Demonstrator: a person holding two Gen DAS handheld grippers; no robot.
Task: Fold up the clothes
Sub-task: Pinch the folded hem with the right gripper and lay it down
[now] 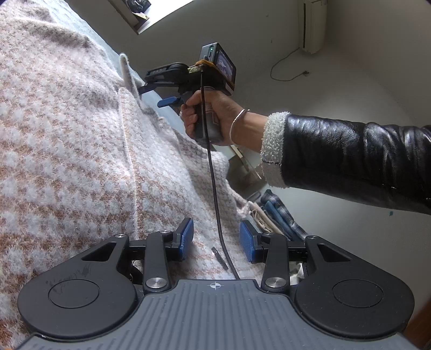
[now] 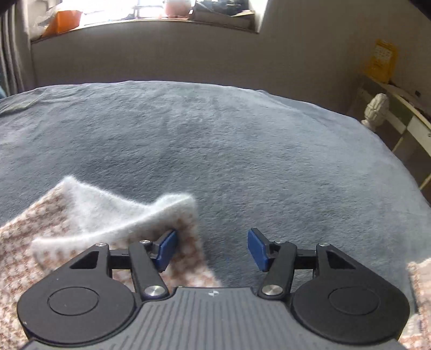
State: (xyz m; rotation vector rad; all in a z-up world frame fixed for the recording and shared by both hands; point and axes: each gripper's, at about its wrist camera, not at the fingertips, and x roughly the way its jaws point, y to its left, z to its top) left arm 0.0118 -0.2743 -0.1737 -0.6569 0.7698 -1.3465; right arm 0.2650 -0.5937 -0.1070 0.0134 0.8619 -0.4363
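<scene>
- Work surface: a bed covered with a grey-blue plush blanket (image 2: 242,134), with a wall and a bright windowsill behind it.
- Right gripper (image 2: 212,249): released. The blue pads stand well apart and only blanket shows in the gap. The gripper is tilted down toward the bed.
- Left gripper (image 1: 216,241): pads apart and roughly level. The knit lies under the gap and a black cable (image 1: 212,175) runs through it. I see no pinch on the fabric.
- Task item: the pink-and-white checked sweater (image 1: 67,134) is spread on the blanket. It fills the left wrist view.
- One turned-back flap (image 2: 107,215), white side up, lies just beside my right gripper's left pad. Whether they touch I cannot tell.
- My right hand (image 1: 210,118), in a black sleeve (image 1: 350,156), holds its gripper at the far edge of the sweater.
- Step in hand, as I judge it: a fold has been laid and released. The garment is only partly folded.
- Next move: close on a free edge, taking all layers, then lift and carry it across without dragging the layer below. The fuzzy knit is likely to cling and bunch.
- Containers: none identified. Plaid blue cloth (image 1: 280,215) lies beyond the bed edge, and whether it sits in a basket I cannot tell.
- An orange box (image 2: 64,20) stands on the sill. Its contents are not visible.
</scene>
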